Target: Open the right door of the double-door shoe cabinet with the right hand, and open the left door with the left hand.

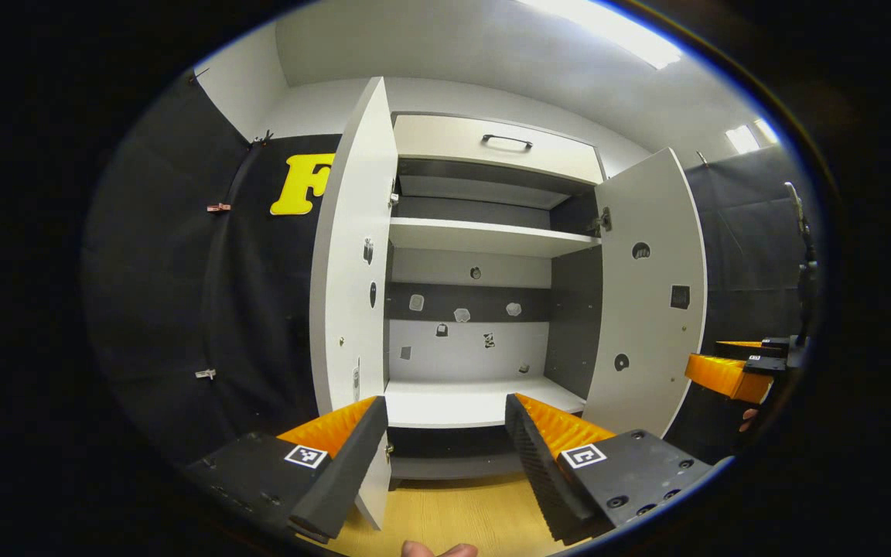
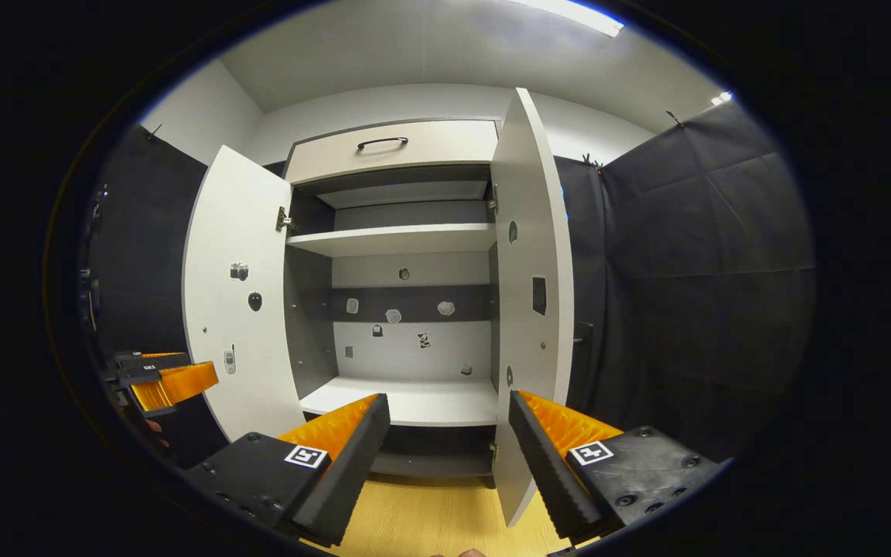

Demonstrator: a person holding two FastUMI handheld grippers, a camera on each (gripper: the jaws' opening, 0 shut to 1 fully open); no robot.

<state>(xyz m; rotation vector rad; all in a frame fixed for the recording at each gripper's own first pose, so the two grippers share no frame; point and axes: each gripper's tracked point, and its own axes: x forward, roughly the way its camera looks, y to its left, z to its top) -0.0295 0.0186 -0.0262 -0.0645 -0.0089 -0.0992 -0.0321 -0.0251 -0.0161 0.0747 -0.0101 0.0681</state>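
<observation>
Both doors of the shoe cabinet (image 1: 484, 325) stand swung outward. Left door (image 1: 353, 255) and right door (image 2: 530, 294) are tall flat white panels, long axis vertical, edges turned toward the cameras. Cabinet sits straight ahead against the black booth wall, on a pale wood-grain floor (image 1: 453, 518). Interior: white shelves (image 1: 484, 236), grey back bands, small stickers. Drawer front on top carries a dark bar handle (image 1: 506, 141). Left gripper (image 1: 445, 441): jaws spread, holding nothing; ribbed orange-and-black fingers. Right gripper (image 2: 449, 441): likewise spread and empty.
</observation>
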